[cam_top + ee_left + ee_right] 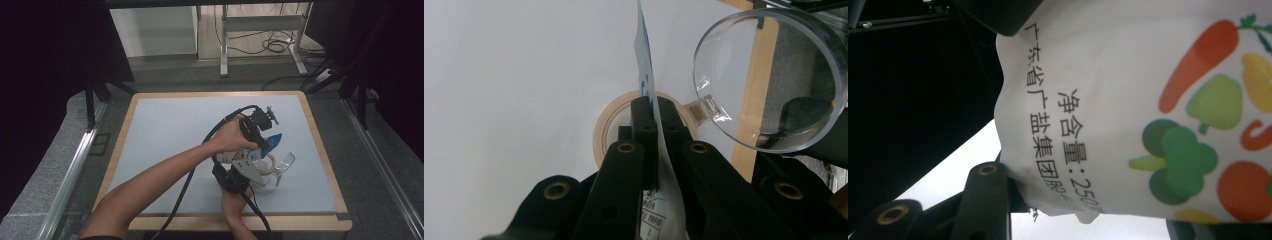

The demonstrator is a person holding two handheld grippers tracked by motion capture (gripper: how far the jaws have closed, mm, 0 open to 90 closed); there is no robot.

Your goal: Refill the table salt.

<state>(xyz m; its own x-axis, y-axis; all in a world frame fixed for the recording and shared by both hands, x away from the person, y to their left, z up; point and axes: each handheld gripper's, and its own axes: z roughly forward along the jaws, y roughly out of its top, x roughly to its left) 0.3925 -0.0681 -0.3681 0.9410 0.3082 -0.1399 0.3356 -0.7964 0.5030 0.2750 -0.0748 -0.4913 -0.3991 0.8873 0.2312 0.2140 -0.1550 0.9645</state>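
A white bag (272, 141) with a blue top and printed vegetables hangs above the table between both grippers. My left gripper (261, 145) reaches in over the right arm, shut on the bag's thin upper edge (644, 65); its jaws (653, 107) pinch the sheet edge-on. My right gripper (242, 162), with a grey plate on top, is closed on the bag's lower body (1128, 100), which lies between its jaws (1093, 200). Just beyond the bag, a roll of beige tape (266, 162) (606, 127) lies flat on the table. A clear plastic scoop cup (286, 161) (774, 75) is beside it.
The table has a pale blue-grey mat (170, 135) and a wooden rim (320, 145). The person's forearms cross above its front half. Cables trail from both grippers toward the front edge. Behind the table are a desk frame (260, 30) and floor cables.
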